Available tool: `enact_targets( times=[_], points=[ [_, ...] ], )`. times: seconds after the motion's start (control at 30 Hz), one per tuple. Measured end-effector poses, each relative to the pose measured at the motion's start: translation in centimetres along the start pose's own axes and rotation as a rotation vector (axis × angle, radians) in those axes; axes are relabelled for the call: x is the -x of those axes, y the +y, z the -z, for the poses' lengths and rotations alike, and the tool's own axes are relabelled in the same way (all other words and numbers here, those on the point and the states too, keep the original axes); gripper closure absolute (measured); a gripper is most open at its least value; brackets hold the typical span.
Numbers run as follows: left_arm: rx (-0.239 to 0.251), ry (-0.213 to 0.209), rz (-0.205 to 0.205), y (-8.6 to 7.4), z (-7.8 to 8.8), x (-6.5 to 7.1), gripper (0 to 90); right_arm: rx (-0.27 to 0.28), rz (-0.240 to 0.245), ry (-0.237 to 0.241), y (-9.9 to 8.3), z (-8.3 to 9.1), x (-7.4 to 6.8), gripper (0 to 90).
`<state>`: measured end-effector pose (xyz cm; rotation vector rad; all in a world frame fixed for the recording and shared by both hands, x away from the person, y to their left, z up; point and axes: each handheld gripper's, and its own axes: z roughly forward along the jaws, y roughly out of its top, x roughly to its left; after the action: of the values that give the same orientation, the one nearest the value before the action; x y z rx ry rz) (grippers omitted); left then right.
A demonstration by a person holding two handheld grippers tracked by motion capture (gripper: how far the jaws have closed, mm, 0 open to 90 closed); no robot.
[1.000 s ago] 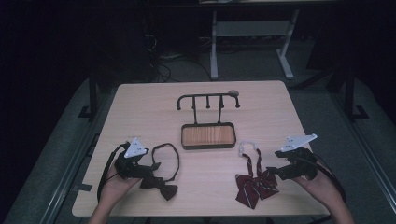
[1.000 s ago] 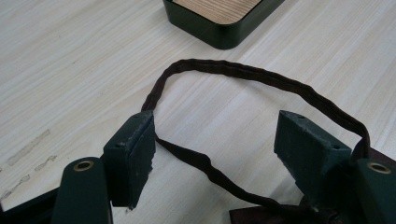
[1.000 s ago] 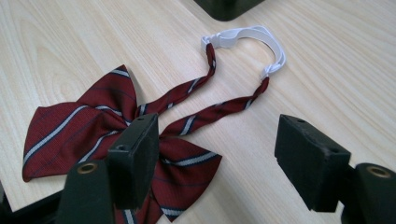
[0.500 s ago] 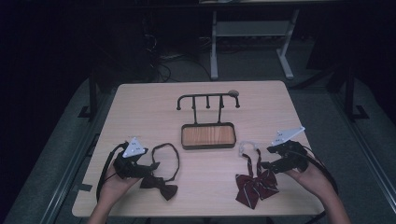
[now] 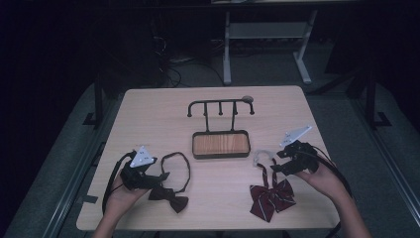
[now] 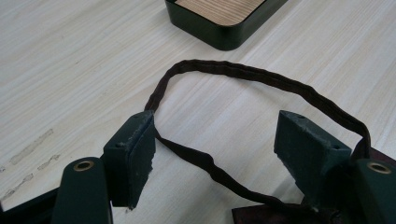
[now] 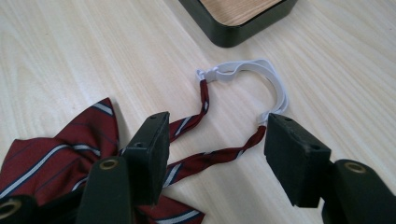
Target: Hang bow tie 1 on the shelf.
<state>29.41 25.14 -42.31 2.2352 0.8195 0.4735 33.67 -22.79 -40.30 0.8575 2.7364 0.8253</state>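
A dark brown bow tie (image 5: 171, 198) lies at the front left of the table, its strap loop (image 6: 233, 70) spread out flat. My left gripper (image 6: 215, 140) is open and low over the table, with the near part of that loop between its jaws; the pads are not touching it. A red striped bow tie (image 5: 271, 198) lies at the front right, ending in a white elastic strap (image 7: 261, 74). My right gripper (image 7: 215, 140) straddles the two red strap ends (image 7: 205, 158). Its jaws have just been closing, and a gap shows between the pads and the strap.
A black hook rack (image 5: 220, 104) rises from a black tray with a wooden floor (image 5: 220, 144) at the table's middle. The tray's corner (image 6: 224, 37) lies just beyond each gripper. A metal frame (image 5: 267, 34) stands on the dark floor behind the table.
My right gripper has moved left and slightly away from the table's front edge, over the red tie's strap, and its jaws have narrowed. The left gripper has kept still.
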Motion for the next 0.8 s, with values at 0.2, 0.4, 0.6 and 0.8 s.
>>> enact_targets(
  times=[0.2, 0.4, 0.6, 0.8],
  points=[
    [0.009, -0.009, 0.009, 0.0, 0.1, 0.0, 29.7, -0.014, 0.000, -0.003, 0.7, -0.4, 0.4, 41.2],
    [0.009, -0.010, 0.009, 0.0, 0.1, -0.1, 29.7, -0.035, 0.004, -0.002, 1.2, -1.0, 0.4, 42.3],
    [0.019, -0.019, 0.023, 0.0, 0.2, 0.0, 29.7, -0.059, 0.011, 0.010, 1.9, -1.5, 1.1, 46.4],
    [0.027, -0.020, 0.036, 0.0, 0.2, -0.1, 29.7, -0.077, -0.010, 0.012, 2.4, -2.4, 1.9, 48.7]
  ],
)
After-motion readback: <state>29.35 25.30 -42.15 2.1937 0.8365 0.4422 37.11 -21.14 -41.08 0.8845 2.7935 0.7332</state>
